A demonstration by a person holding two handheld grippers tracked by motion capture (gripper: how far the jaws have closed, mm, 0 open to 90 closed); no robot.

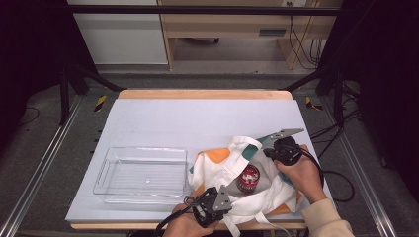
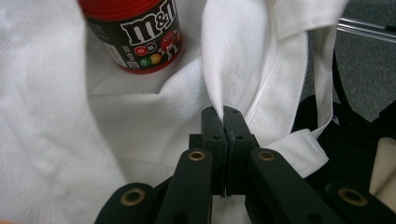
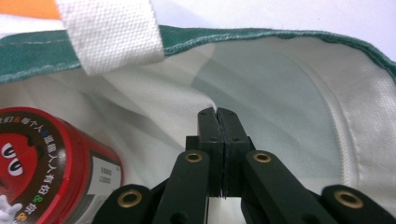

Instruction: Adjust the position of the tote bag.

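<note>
Left gripper (image 2: 223, 112) has its jaws pinched together on a fold of the white bag (image 2: 140, 140), and you can see the cloth rising straight out from between the tips in the left gripper view. Just up and to the left of those jaws sits the red-lidded M&M's can (image 2: 135, 37), upright on the cloth, close but not touching the gripper. To the jaws' right a white strap (image 2: 299, 144) loops past and lies over something dark beneath it. From the high view, the left gripper (image 1: 213, 203) is at the near edge of the table (image 1: 197, 118), held in a hand (image 1: 185, 227), clamped on the bag's (image 1: 217, 170) near rim, with the can (image 1: 248, 178) just beyond it, down in the open mouth. Right gripper (image 1: 269, 150) is on the far side of the can, in the other hand (image 1: 301, 175), gripping the opposite rim, so the can sits between the two grippers. In the right gripper view its jaws are closed tight as well, tips (image 3: 217, 114) biting a crease of the pale lining (image 3: 280, 93); the can (image 3: 42, 163) lies low to their left, near but apart, lid face turned this way. Above the jaws runs the bag's green edge (image 3: 261, 37), and a white strap (image 3: 109, 32) hangs across it up and to the left. Well off to the left gripper's left, a clear tray (image 1: 141, 174) stands on the table beside the bag.
</note>
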